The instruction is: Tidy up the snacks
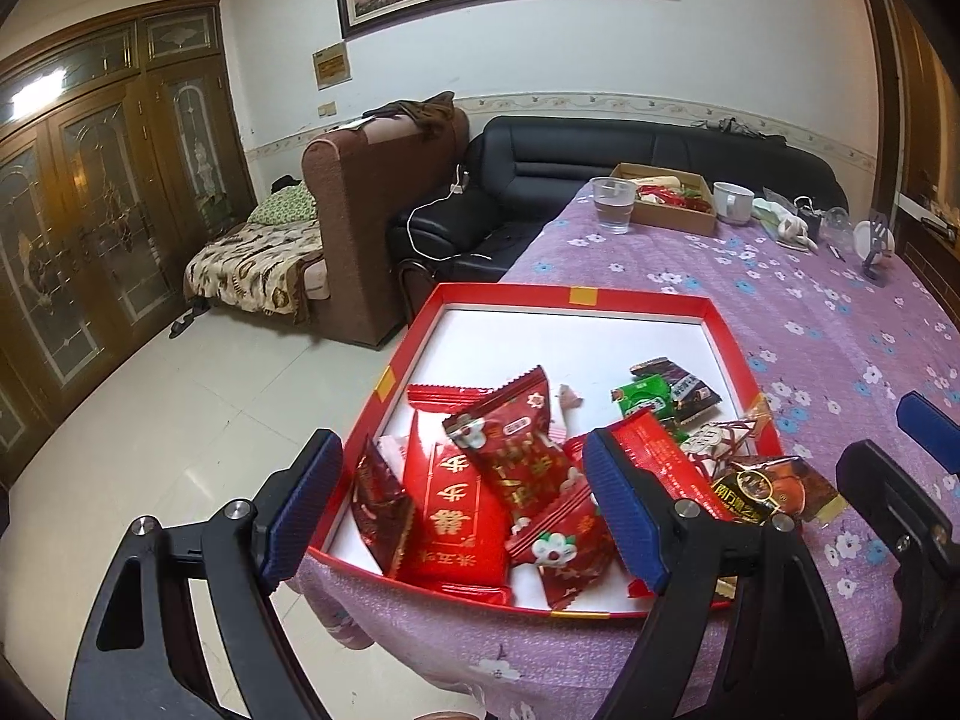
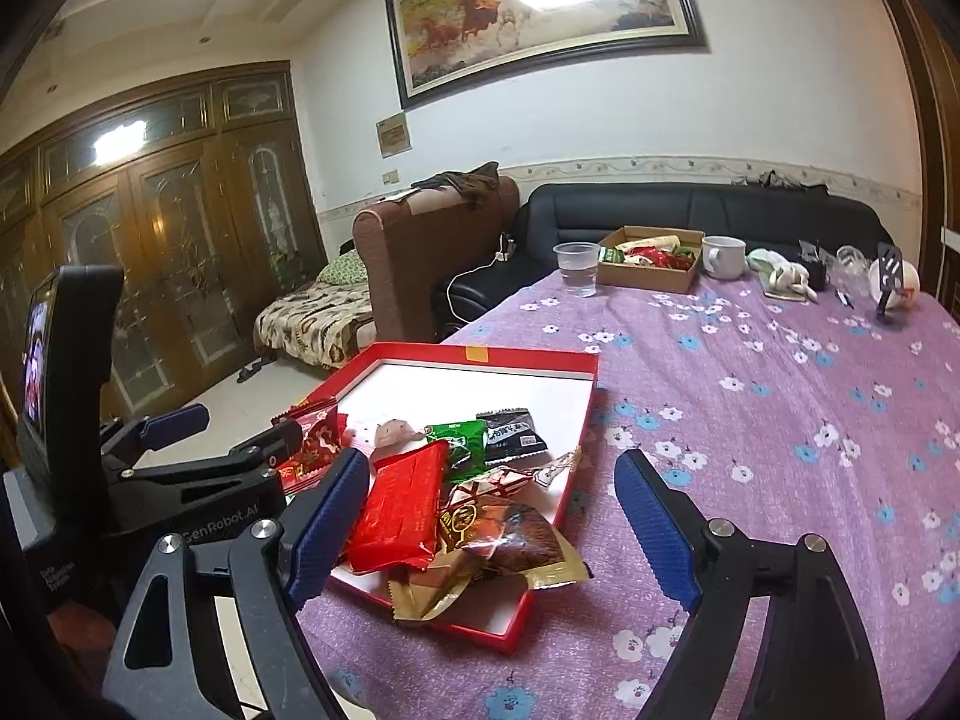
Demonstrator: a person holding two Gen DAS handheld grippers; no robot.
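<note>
Both claws gape, grasping nothing — left claw (image 1: 465, 516) and right claw (image 2: 492, 525) above the red tray's (image 1: 636, 299) snack packets (image 1: 516, 468).

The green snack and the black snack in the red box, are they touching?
Touching. The right wrist view shows the green snack pressed edge to edge against the black snack, no white floor between.
</note>
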